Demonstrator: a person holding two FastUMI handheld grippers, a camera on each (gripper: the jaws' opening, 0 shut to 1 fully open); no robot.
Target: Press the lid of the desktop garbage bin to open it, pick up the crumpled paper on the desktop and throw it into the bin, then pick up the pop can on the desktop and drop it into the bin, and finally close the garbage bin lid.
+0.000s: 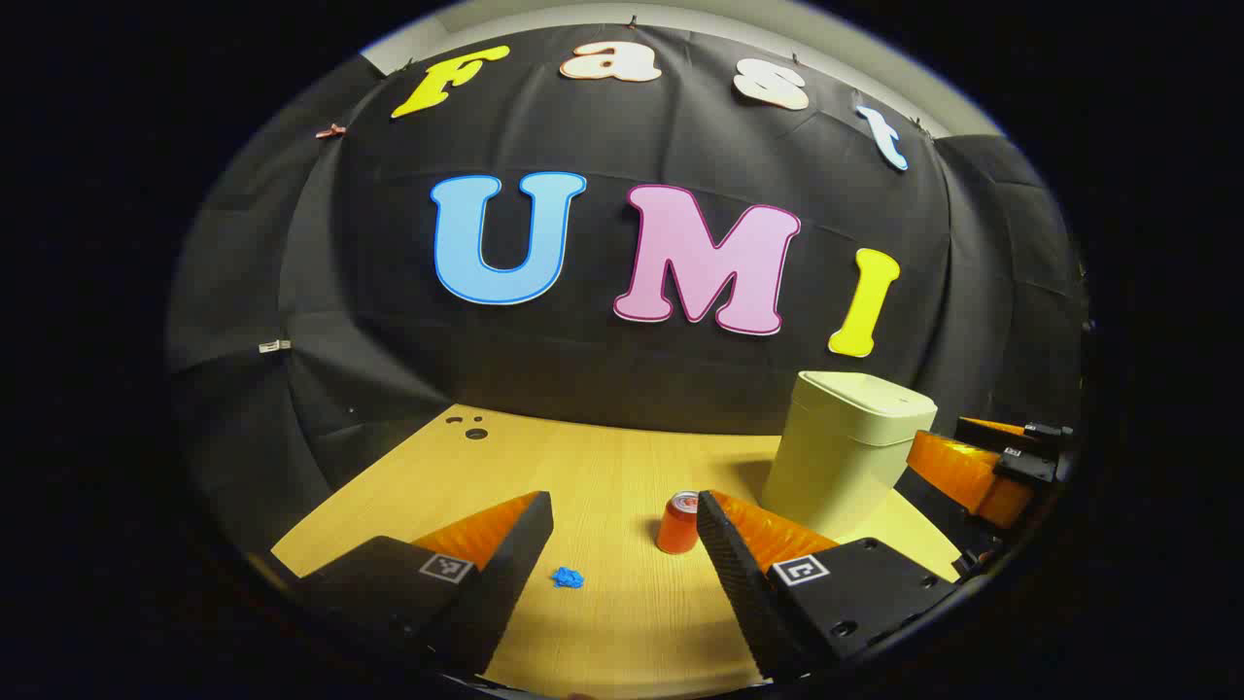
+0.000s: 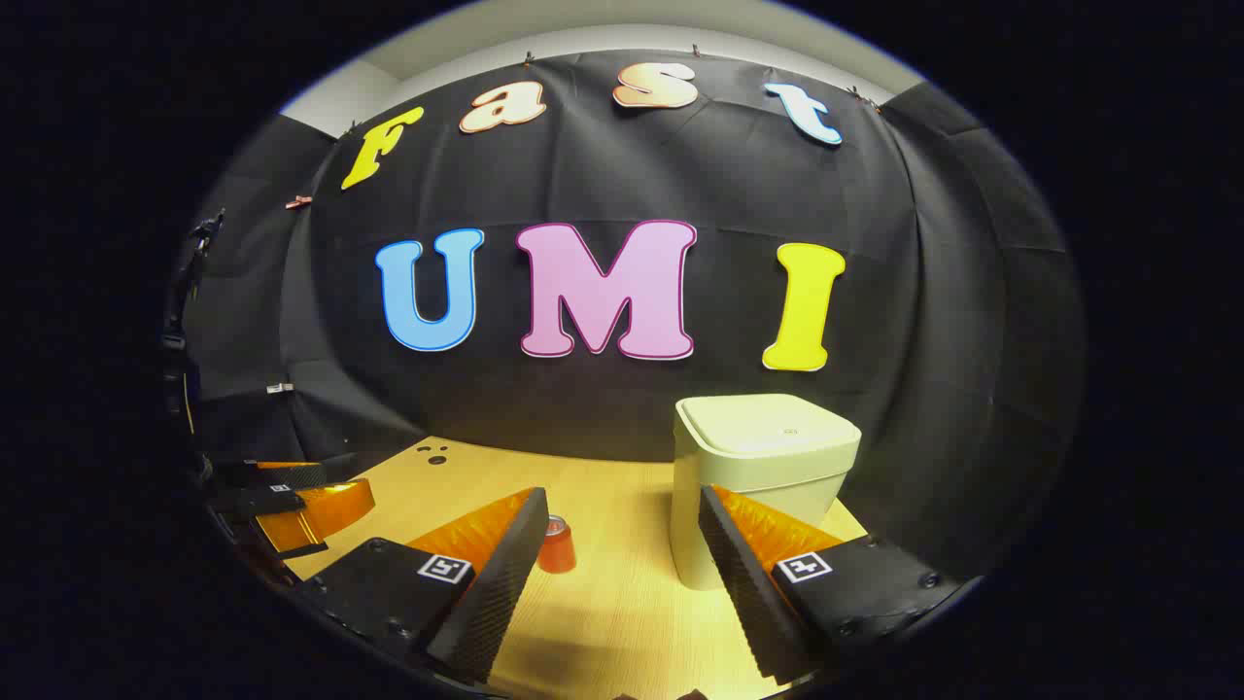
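Above the desk's near edge, the left gripper (image 1: 622, 554) hovers level with its jaws spread wide and empty; the right gripper (image 2: 617, 554) hovers likewise, open. Bare desk (image 1: 603, 467) lies ahead of both. The bin (image 2: 763, 476) stands upright toward the far right edge, lid down. The can (image 1: 678, 523) stands upright mid-desk; the paper (image 1: 568, 578) lies nearer the front edge.

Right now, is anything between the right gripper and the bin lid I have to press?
Nothing visible blocks it. In the right gripper view the bin stands just ahead of the open right gripper, its lid shut and bare on top. The can sits off to the side, apart from the bin.
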